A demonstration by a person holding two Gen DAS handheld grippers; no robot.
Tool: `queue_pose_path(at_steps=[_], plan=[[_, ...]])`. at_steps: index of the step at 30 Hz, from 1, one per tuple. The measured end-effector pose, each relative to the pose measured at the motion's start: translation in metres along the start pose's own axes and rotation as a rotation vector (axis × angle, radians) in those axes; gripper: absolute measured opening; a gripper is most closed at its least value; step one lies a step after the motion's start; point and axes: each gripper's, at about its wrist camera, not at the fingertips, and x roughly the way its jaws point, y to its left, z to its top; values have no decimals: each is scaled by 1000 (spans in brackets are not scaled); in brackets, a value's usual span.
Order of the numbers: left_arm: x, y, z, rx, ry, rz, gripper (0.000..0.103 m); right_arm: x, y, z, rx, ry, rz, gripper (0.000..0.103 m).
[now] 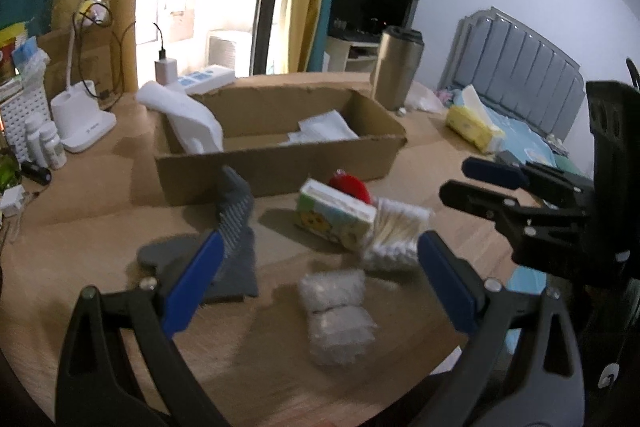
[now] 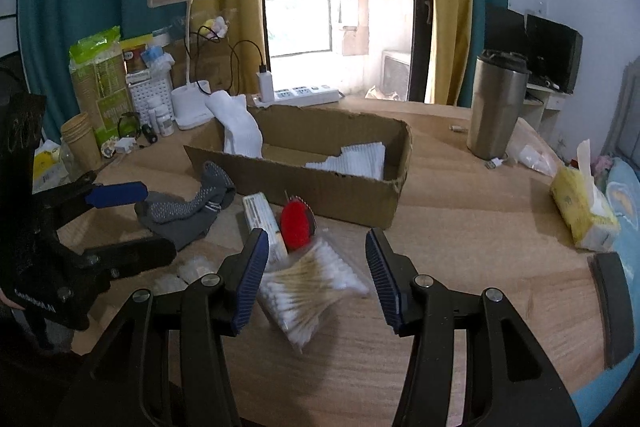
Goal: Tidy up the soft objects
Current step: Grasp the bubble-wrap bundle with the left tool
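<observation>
While both our grippers hover over table [image 2: 480,195], left gripper [image 1: 320,279] fingers spread, nothing between; right gripper [image 2: 316,275] fingers spread above cotton swab bag [image 2: 312,291]. Grey sock [image 2: 192,207] lies near cardboard box [image 2: 320,187] front wall; white sock [image 2: 240,131] drapes over box's left rim. Bare wood right of box.

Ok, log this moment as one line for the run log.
left gripper: open, empty | right gripper: open, above cotton swabs | white sock: draped over cardboard box | grey sock: on table
</observation>
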Motion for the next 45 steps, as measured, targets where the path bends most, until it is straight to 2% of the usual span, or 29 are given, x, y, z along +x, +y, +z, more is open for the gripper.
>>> queue_pose_path(at_steps=[16,19,23,26,31,32,35,41,45], plan=[[19,-15,-26,36,80,-19,97,8,-8,-23,38,39,1,54],[23,-17,-28,51,97,-25,89,9,-10,-25,47,39,3,54],[31,-21,-32,77,127,-15,68,12,-13,-27,56,43,6,54],[40,-20,-37,78,167,-1,66,13,-15,-29,60,48,7,54],[44,-16,-40,78,185,21,65,19,-17,-29,67,59,8,54],[46,-15,-40,77,190,21,57,21,-17,-29,67,62,9,54],[49,-14,-43,78,211,16,46,25,-15,-30,67,73,14,54],[47,-12,-44,76,203,-16,43,39,-14,-32,79,105,2,54],[38,-10,-38,70,166,-26,43,41,-14,-31,92,115,3,54]])
